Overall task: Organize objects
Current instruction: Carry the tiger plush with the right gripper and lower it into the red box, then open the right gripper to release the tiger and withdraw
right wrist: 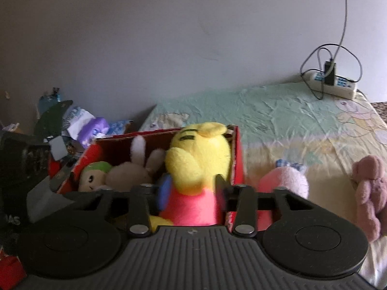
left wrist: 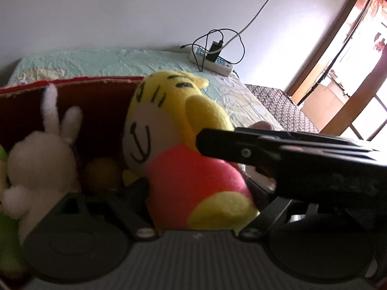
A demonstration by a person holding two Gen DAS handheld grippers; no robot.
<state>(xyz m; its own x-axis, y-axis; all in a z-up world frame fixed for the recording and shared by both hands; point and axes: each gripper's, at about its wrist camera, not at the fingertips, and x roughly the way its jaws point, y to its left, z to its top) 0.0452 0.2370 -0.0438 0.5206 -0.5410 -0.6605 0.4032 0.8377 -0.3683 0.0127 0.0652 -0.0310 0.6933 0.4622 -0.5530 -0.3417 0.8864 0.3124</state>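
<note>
Clamped on the pink body of the yellow tiger plush [right wrist: 196, 169], the right gripper [right wrist: 191, 193] holds it over the red box [right wrist: 238, 159]. Whether the left gripper's [left wrist: 145, 193] jaws grip anything, I cannot tell. Let go early and the plush could topple past the rim onto the bed [right wrist: 290, 120].

Dim, soft-focus fisheye views, blown-out daylight glare from the window [left wrist: 350, 72], dark curved corners, blurred foreground.

Toys crowd the red box [right wrist: 238, 159]; open bedsheet [right wrist: 290, 120] lies beyond it.
</note>
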